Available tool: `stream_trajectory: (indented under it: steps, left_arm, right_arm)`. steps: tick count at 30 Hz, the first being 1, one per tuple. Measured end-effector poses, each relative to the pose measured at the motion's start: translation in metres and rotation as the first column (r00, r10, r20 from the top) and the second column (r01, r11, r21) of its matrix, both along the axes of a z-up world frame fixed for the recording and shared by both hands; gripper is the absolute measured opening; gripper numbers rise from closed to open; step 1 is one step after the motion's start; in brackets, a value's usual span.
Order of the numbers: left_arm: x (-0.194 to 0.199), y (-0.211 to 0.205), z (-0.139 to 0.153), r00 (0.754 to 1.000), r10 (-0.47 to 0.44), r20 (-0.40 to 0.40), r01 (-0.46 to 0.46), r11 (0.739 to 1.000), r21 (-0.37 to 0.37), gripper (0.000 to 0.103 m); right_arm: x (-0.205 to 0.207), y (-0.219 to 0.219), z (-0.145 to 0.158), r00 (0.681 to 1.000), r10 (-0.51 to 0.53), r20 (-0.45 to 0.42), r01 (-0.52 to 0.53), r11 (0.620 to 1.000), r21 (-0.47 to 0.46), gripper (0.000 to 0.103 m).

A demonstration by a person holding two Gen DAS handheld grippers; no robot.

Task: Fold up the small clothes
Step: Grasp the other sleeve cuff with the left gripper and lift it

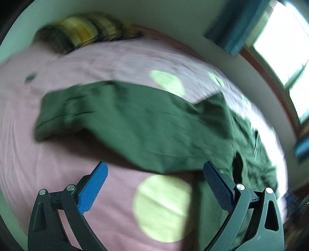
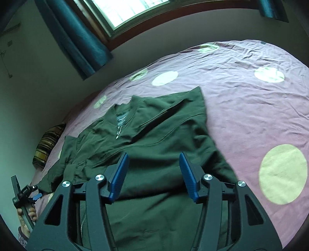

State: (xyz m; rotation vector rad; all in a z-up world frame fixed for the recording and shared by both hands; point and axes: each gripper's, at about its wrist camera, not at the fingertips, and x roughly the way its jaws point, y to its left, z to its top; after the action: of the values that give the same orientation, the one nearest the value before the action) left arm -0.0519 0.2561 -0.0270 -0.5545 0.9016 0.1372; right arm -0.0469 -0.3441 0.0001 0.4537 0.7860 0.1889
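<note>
A dark green jacket (image 2: 154, 135) lies spread on a pink bedsheet with pale yellow dots (image 2: 251, 108). Its collar and zip point toward the window. In the left wrist view the jacket's sleeve (image 1: 119, 115) stretches across the sheet (image 1: 38, 164), blurred by motion. My left gripper (image 1: 155, 173) is open and empty, just short of the sleeve's near edge. It also shows in the right wrist view (image 2: 35, 197) at the bed's left side, held by a hand. My right gripper (image 2: 153, 164) is open and empty, hovering over the jacket's lower body.
A striped pillow (image 2: 48, 144) lies at the bed's far left; it also shows in the left wrist view (image 1: 87, 32). A window (image 2: 125, 11) with teal curtains (image 2: 77, 38) is behind the bed. Bare sheet stretches to the right of the jacket.
</note>
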Motion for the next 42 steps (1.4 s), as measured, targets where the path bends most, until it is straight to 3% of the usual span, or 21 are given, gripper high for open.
stream_trajectory:
  steps: [2,5,10,13,16,17,18,19,20,21,22,26,30,32,37,42]
  left_arm:
    - [-0.006,0.027,-0.005,0.998,0.065,0.007,-0.064,0.992,-0.108,0.099]
    - [-0.006,0.057,-0.019,0.991,0.134,0.007,-0.127,0.955,-0.268,0.099]
    - [0.006,0.080,-0.026,0.983,0.178,0.042,-0.152,0.923,-0.354,0.099]
    - [0.015,0.098,-0.033,0.971,0.237,0.014,-0.210,0.884,-0.419,0.099]
    - [0.020,0.115,-0.043,0.955,0.292,-0.053,-0.279,0.824,-0.494,0.097]
    - [0.020,0.118,-0.041,0.950,0.305,-0.059,-0.293,0.817,-0.496,0.087]
    - [0.020,0.119,-0.038,0.943,0.323,-0.080,-0.322,0.826,-0.463,0.073]
    - [0.020,0.120,-0.038,0.940,0.326,-0.100,-0.336,0.837,-0.432,0.044]
    - [0.021,0.122,-0.039,0.942,0.318,-0.108,-0.332,0.842,-0.426,0.036]
    - [0.021,0.123,-0.041,0.948,0.305,-0.096,-0.315,0.841,-0.439,0.015]
    - [0.022,0.122,-0.041,0.955,0.284,-0.087,-0.292,0.849,-0.440,0.004]
    - [0.030,0.108,-0.010,0.960,0.271,-0.063,-0.278,0.915,-0.293,0.003]
    - [0.040,0.073,0.048,0.972,0.229,0.060,-0.222,0.969,-0.110,0.003]
    - [0.048,0.038,0.085,0.976,0.163,0.142,-0.164,0.986,-0.006,0.003]
    - [0.063,-0.061,0.142,0.967,-0.035,0.252,0.005,0.993,0.118,0.002]
    - [0.079,-0.180,0.158,0.933,-0.246,0.263,0.177,0.949,0.259,0.002]
  right_arm:
    - [0.001,0.011,-0.003,1.000,0.019,-0.006,-0.019,1.000,0.001,0.054]
    - [0.002,0.021,-0.007,0.999,0.035,-0.016,-0.035,0.999,0.006,0.054]
    - [0.002,0.032,-0.014,0.998,0.050,-0.036,-0.050,0.999,0.004,0.054]
    - [0.002,0.037,-0.017,0.997,0.058,-0.046,-0.058,0.998,0.004,0.054]
    - [0.003,0.040,-0.018,0.997,0.063,-0.050,-0.063,0.998,0.002,0.054]
    - [0.003,0.041,-0.019,0.997,0.064,-0.050,-0.064,0.998,0.001,0.054]
    - [0.003,0.042,-0.019,0.997,0.063,-0.048,-0.063,0.998,0.000,0.054]
    - [0.003,0.042,-0.019,0.997,0.061,-0.046,-0.061,0.998,-0.001,0.054]
    - [0.003,0.042,-0.018,0.997,0.059,-0.042,-0.059,0.998,-0.001,0.054]
    - [0.003,0.042,-0.018,0.997,0.059,-0.040,-0.059,0.998,-0.003,0.054]
    - [0.003,0.042,-0.018,0.998,0.058,-0.039,-0.058,0.998,-0.004,0.054]
    - [0.003,0.040,-0.013,0.998,0.054,-0.027,-0.054,0.998,-0.010,0.054]
    - [0.002,0.038,-0.007,0.999,0.053,-0.015,-0.053,0.998,-0.018,0.054]
    - [0.001,0.037,-0.005,0.999,0.053,-0.012,-0.054,0.998,-0.024,0.054]
    - [-0.004,0.029,-0.001,0.999,0.053,-0.006,-0.053,0.998,-0.026,0.054]
    - [-0.010,0.017,-0.001,0.999,0.042,-0.012,-0.042,0.999,-0.022,0.054]
